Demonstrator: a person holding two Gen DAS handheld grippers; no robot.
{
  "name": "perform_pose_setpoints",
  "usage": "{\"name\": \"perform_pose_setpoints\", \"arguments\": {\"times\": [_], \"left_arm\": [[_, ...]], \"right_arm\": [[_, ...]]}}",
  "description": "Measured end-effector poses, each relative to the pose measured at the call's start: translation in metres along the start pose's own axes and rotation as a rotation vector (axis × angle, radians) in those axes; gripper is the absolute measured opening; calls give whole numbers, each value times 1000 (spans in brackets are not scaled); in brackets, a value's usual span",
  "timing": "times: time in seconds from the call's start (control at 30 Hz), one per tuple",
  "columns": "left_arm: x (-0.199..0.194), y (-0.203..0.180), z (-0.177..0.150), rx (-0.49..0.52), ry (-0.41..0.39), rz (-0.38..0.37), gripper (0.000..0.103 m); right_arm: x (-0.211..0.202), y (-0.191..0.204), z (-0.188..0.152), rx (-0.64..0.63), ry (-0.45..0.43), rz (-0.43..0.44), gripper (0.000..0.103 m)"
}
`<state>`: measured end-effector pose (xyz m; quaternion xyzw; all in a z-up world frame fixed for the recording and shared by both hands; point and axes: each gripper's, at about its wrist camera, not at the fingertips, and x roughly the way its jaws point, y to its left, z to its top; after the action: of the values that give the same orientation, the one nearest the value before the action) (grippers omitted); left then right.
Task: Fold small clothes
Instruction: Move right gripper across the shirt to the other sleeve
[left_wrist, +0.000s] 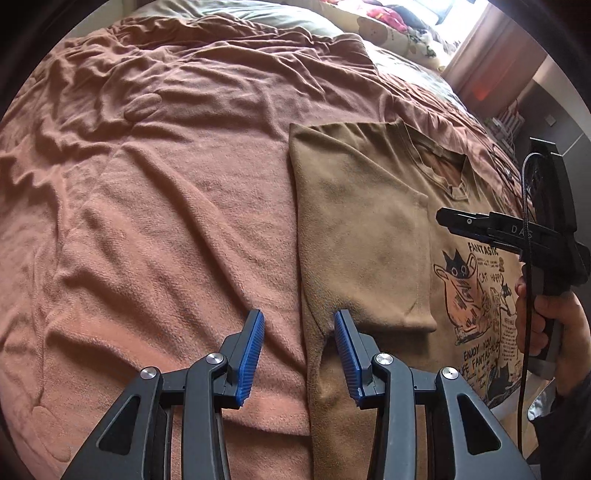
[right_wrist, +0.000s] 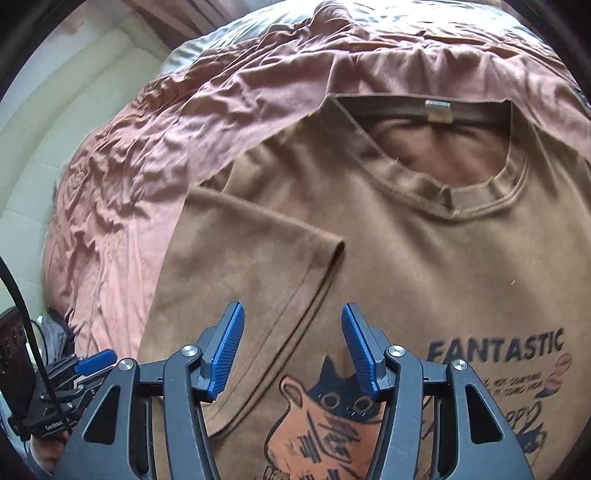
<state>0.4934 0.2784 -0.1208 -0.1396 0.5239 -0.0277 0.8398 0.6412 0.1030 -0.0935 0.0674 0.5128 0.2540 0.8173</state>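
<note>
T-shirt (right_wrist: 424, 266) lies spread beneath the open right hand-held gripper (right_wrist: 291, 350).

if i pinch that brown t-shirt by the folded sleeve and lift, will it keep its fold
Probably not. The t-shirt looks thin and limp, so its sleeve would likely droop open. The wrinkled blanket beneath might drag along with it.

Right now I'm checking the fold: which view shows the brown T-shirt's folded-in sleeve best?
The right wrist view: the folded-in sleeve lies central, its hem clear, on the brown T-shirt. The left wrist view shows the sleeve whole but farther right.
</note>
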Motion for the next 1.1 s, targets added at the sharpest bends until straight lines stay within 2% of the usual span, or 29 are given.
{"name": "perform_pose_setpoints", "arguments": {"times": [0.13, 0.23, 0.4, 0.47, 0.53, 0.83, 0.93, 1.0, 1.1], "left_arm": [[6, -6, -10, 26, 21, 1, 42], [12, -11, -15, 56, 31, 32, 42], [24, -16, -20, 105, 38, 145, 42], [24, -11, -21, 91, 28, 180, 41], [22, -5, -22, 75, 23, 177, 37], [5, -7, -27, 62, 32, 183, 37], [-8, -15, -26, 77, 7, 178, 37], [-16, -21, -23, 76, -6, 168, 37], [-22, -32, -16, 65, -31, 163, 37]], "right_arm": [[4, -2, -8, 7, 26, 35, 53], [4, -2, -14, 0, 29, 32, 53], [-6, -5, -24, -2, 33, 29, 53], [-14, -10, -26, -1, 29, 23, 53], [-24, -18, -28, 14, 18, 16, 53], [-86, -69, -47, 73, -55, -19, 53], [-114, -89, -54, 92, -90, -40, 53], [-131, -99, -62, 110, -104, -53, 55], [-156, -117, -73, 130, -126, -61, 65]]}}
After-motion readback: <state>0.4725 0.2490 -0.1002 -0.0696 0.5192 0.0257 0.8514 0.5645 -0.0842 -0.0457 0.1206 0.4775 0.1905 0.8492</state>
